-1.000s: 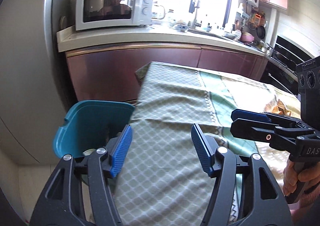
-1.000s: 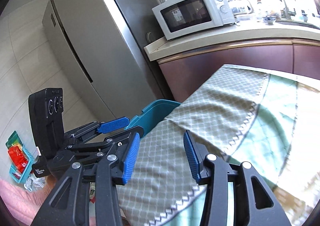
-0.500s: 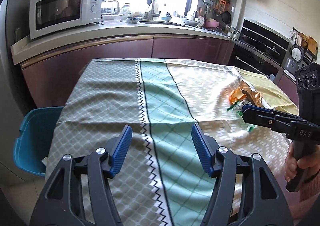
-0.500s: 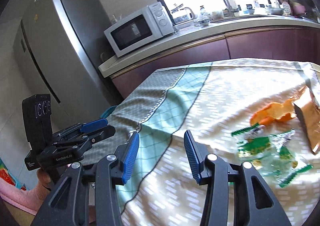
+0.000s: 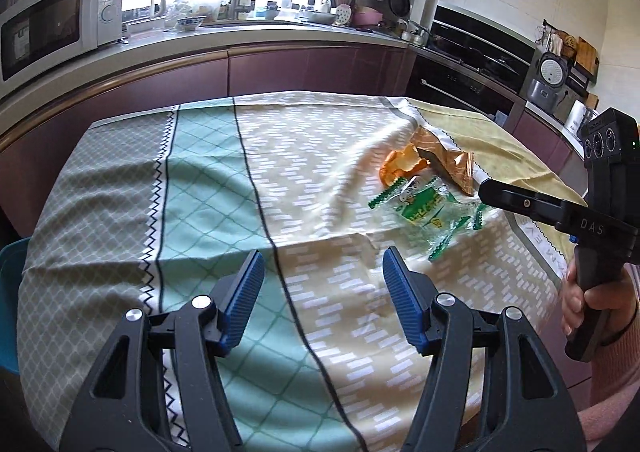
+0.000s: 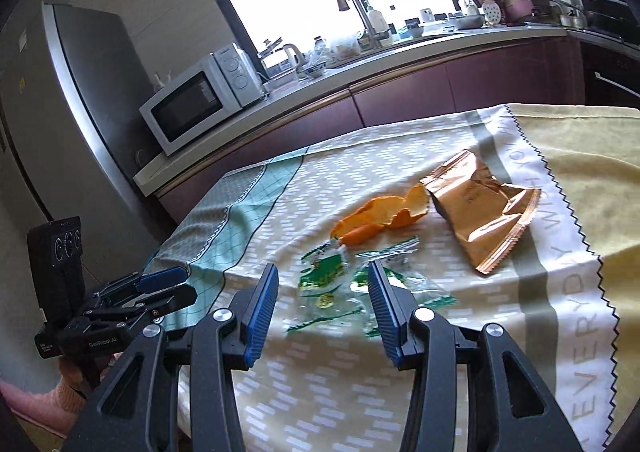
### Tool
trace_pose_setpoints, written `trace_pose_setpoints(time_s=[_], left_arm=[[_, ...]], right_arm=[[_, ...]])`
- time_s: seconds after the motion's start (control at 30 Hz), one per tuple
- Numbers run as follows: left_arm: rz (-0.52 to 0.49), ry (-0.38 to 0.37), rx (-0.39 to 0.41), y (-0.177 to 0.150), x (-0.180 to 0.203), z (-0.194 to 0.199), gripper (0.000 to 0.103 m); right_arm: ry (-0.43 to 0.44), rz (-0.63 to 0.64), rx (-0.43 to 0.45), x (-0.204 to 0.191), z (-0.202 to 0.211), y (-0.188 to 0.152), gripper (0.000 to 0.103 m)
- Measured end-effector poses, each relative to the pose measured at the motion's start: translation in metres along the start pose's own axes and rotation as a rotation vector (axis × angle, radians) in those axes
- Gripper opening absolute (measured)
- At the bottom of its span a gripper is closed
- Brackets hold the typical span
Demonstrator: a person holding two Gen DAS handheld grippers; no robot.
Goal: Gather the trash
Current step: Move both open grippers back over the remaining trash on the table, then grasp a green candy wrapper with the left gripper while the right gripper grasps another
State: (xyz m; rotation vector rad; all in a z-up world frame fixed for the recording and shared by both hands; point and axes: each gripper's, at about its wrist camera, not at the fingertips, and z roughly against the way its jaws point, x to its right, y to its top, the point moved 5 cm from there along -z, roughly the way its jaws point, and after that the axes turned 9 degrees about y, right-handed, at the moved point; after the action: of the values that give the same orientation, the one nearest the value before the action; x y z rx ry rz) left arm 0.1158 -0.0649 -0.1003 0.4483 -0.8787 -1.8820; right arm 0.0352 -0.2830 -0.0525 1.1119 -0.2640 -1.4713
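Trash lies on the clothed table: a clear-and-green wrapper (image 6: 332, 284) (image 5: 428, 207), an orange peel (image 6: 380, 215) (image 5: 400, 165) and a golden snack bag (image 6: 480, 207) (image 5: 448, 163). My right gripper (image 6: 322, 300) is open and empty, its fingers on either side of the green wrapper, just above it. It shows from the side in the left wrist view (image 5: 486, 187). My left gripper (image 5: 322, 288) is open and empty above the near middle of the table, well left of the trash. It also shows in the right wrist view (image 6: 176, 284).
The table's patterned cloth (image 5: 200, 191) hangs over the edges. A teal bin (image 5: 10, 284) stands on the floor at the table's left end. Behind are a counter with a microwave (image 6: 200, 95), a sink and a fridge (image 6: 60, 111).
Both grippers have swung right, away from the teal bin and across the table. The trash has come into view, and the right gripper now straddles the green wrapper.
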Motion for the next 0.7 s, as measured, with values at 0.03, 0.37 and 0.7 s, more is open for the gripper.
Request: trace_pose_setpoints(time_s=[0.03, 0.37, 0.7], left_arm=[[-0.007, -0.011, -0.005, 0.001, 0.004, -0.003, 0.061], [-0.052, -0.116, -0.071, 0.008, 0.053, -0.037, 0.061], [-0.042, -0.164, -0.140, 0.011, 0.077, -0.063, 0.058]], right_arm=[[-0.007, -0.010, 0.002, 0.004, 0.002, 0.000, 0.044], [-0.008, -0.100, -0.012, 0.038, 0.005, -0.009, 0.044], [0.012, -0.155, -0.004, 0.050, 0.006, -0.013, 0.045]])
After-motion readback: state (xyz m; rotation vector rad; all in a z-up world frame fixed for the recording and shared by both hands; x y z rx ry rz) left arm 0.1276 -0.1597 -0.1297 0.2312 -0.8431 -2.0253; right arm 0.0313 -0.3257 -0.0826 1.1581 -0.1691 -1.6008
